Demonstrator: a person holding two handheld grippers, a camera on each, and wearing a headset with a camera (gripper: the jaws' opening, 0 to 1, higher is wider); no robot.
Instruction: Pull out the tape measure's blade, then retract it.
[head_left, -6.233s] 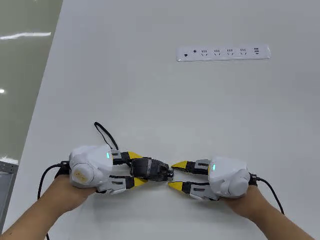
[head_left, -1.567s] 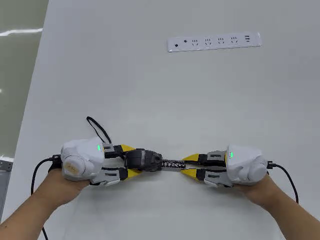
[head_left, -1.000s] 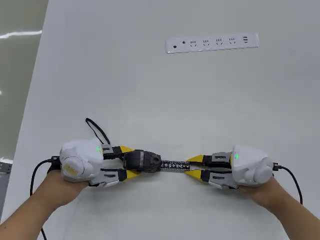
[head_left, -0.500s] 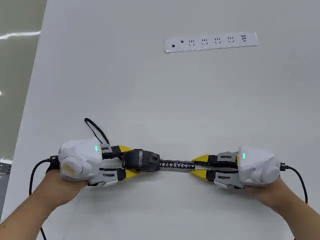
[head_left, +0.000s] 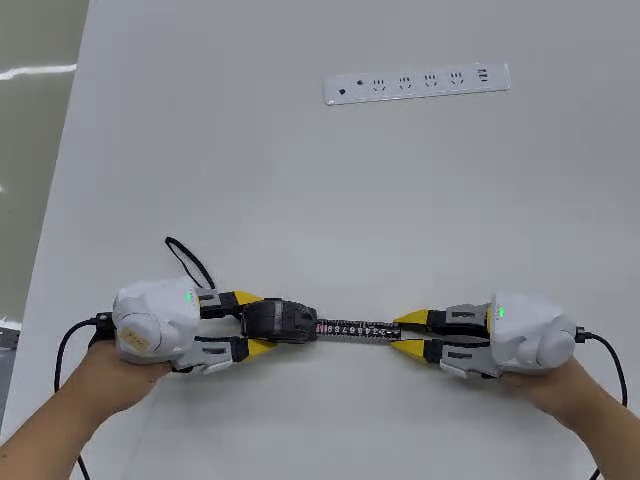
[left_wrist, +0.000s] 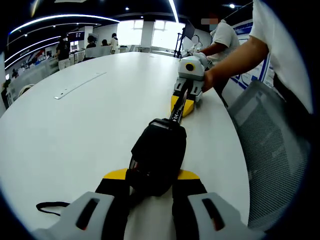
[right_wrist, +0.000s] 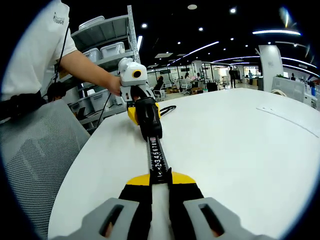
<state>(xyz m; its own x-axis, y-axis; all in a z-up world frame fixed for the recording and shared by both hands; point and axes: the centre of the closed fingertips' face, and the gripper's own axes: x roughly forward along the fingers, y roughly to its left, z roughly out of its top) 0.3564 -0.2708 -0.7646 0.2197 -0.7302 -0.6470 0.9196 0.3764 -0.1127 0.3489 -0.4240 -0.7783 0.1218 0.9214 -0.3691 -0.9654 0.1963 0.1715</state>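
1. Pulling out the blade is the step in hand, judged from the layout: a short run of the black numbered steel blade (head_left: 355, 329) spans the gap between the two grippers, straight and taut.
2. The tape measure's black, rounded plastic case (head_left: 285, 320) sits near the near edge of the white bench (head_left: 300, 180), toward its left edge. I cannot tell whether the case rests on the surface or hangs just above it.
3. Left gripper (head_left: 255, 322): the yellow-tipped jaws are clamped on the case, one on each flank. The left gripper view confirms the hold.
4. Right gripper (head_left: 405, 333): the jaws are pressed together on the blade's free end. In the right gripper view the printed numerals run away from the tips toward the case.
5. A thin black cord loop (head_left: 185, 258) lies on the bench behind the left gripper, clear of the blade.
6. A long white power strip (head_left: 416, 83) lies well apart, toward the far side of the bench, out of the working line.
7. Progress, as a judgement: extension is only partly done and retraction is not yet begun.
8. The next move calls for the right gripper to draw away along the blade's own line while the left holds the case steady.
9. Retraction then calls for a guided return, since a released blade could snap back.
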